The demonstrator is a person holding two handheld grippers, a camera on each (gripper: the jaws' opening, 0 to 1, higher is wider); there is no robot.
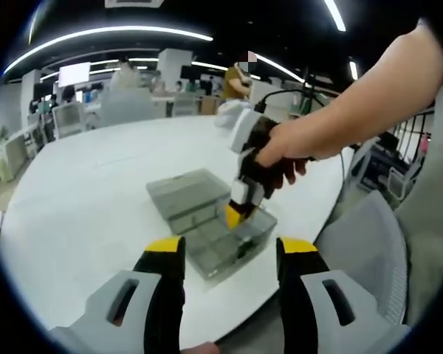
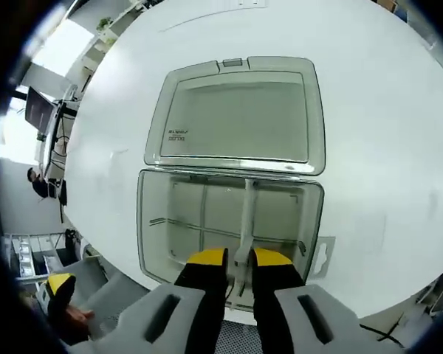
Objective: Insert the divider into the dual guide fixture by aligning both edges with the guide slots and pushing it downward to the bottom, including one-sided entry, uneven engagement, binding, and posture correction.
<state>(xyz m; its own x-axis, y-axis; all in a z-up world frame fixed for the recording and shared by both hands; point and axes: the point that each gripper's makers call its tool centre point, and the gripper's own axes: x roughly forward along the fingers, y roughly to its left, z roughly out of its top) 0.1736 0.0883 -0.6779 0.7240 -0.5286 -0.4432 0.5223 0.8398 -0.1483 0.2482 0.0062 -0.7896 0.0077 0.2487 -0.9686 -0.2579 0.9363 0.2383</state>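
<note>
While the right gripper (image 2: 238, 264) reaches down into the clear plastic box (image 2: 151, 221) on the white tabletop (image 2: 376, 140), its yellow-tipped jaws sit close together on the near end of the pale divider (image 2: 247, 210), which stands upright along the box's middle, crossing a thin lengthwise partition. How deep the divider sits in its end slots is hard to make out, since the jaws cover the near slot. The hinged lid (image 2: 240, 118) lies flat open beyond. In the left gripper view, the left gripper (image 1: 230, 258) hangs off the table edge, jaws wide apart and holding nothing; the box (image 1: 207, 251) is partly hidden by a hand (image 1: 280, 151) gripping the other tool
</note>
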